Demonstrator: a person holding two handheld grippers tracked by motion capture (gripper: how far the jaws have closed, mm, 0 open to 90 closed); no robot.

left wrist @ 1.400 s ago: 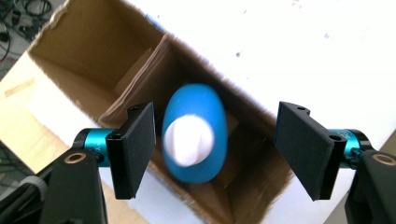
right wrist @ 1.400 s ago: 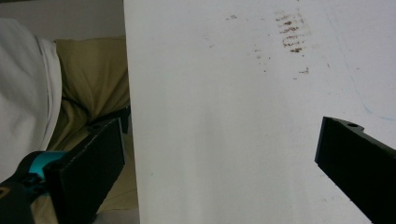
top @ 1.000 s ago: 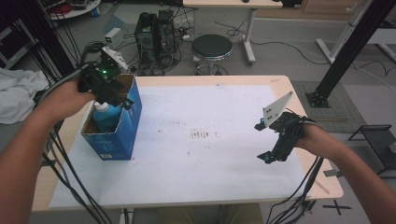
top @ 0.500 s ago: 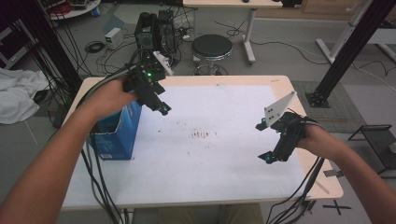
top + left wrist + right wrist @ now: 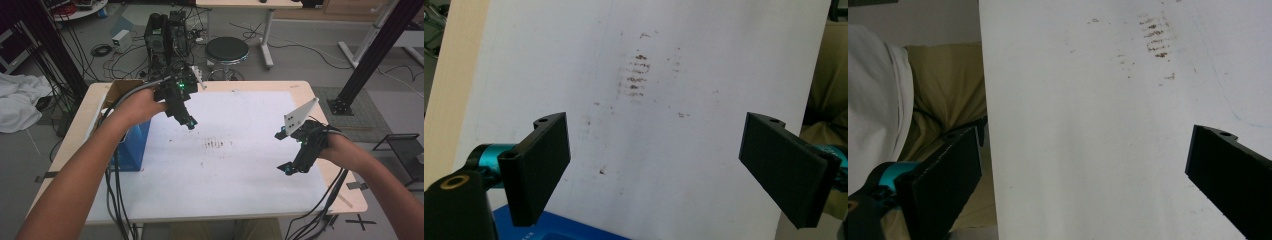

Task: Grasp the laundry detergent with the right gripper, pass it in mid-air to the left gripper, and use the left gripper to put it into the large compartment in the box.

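We see the left gripper [image 5: 189, 121] over the white sheet [image 5: 225, 165], just right of the blue cardboard box [image 5: 131, 145] at the table's left edge; its flat black jaws have just been opening & now stand wide w/ nothing between. Right gripper [image 5: 284, 152] hovers near the sheet's right edge, jaws spread, empty. Brown smudges [image 5: 216, 144] mark the sheet's middle.

Blue box [image 5: 131, 145], white brown-smudged sheet [image 5: 225, 165], black fingers [image 5: 541, 160]
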